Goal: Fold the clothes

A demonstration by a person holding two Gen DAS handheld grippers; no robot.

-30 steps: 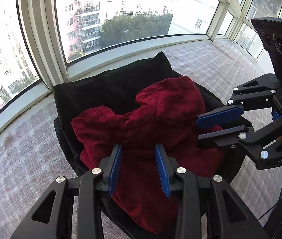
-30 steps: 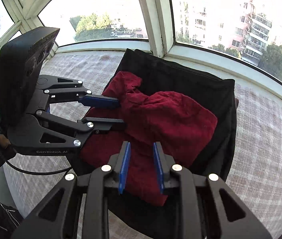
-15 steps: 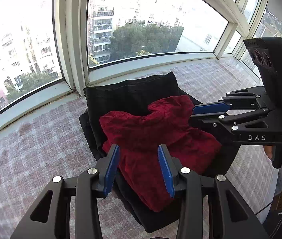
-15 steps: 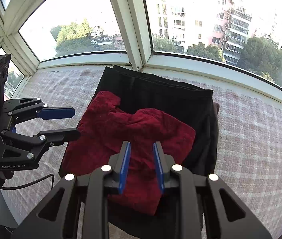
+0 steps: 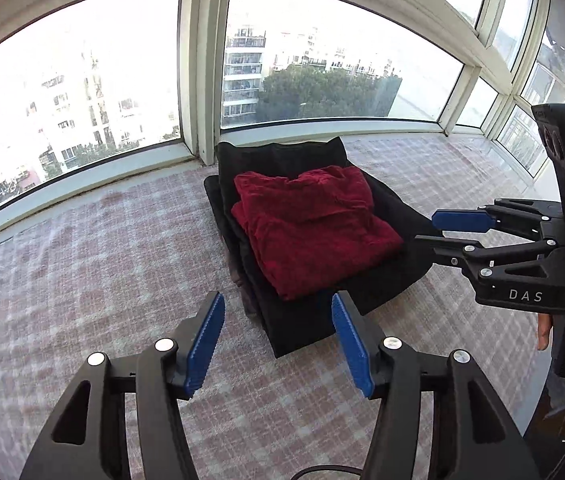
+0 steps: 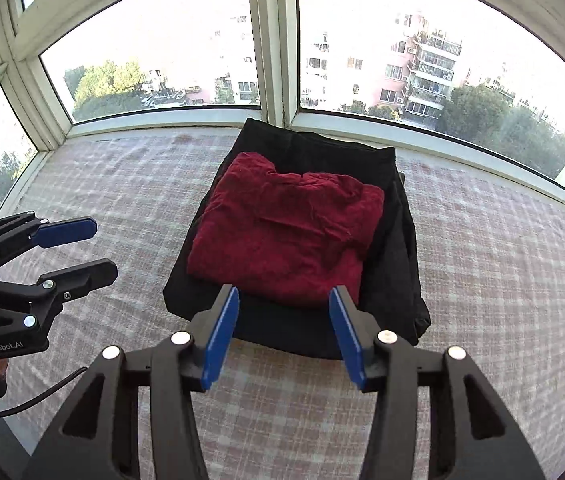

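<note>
The red garment (image 6: 286, 232) lay folded into a compact rectangle on top of a stack of folded black clothing (image 6: 394, 240), which sat on the checked cloth surface (image 6: 482, 300) close against the window sill (image 6: 422, 148). The placement read as deliberate: the red piece was centred on the black pile and squared roughly to it, consistent with a finished fold added to a stack. Its far edge showed some rumpling near the collar area; whether a sleeve was tucked beneath could not be determined from either view.

The left gripper (image 5: 278, 344) was clear of the stack on its near side, its jaws opening, with nothing between the blue pads. The right gripper (image 6: 284, 332) was likewise off the cloth, its jaws opening and empty. Each appeared in the other's view, one to either side of the pile and apart from it. In my judgement both had let go so as not to disturb the fold.

Edges: the stack's far edge stood near the sill and the window frame post (image 6: 274, 40), leaving little room behind. The checked surface was open to both sides and in front, offering ample room for approach or for laying out another item.
</note>
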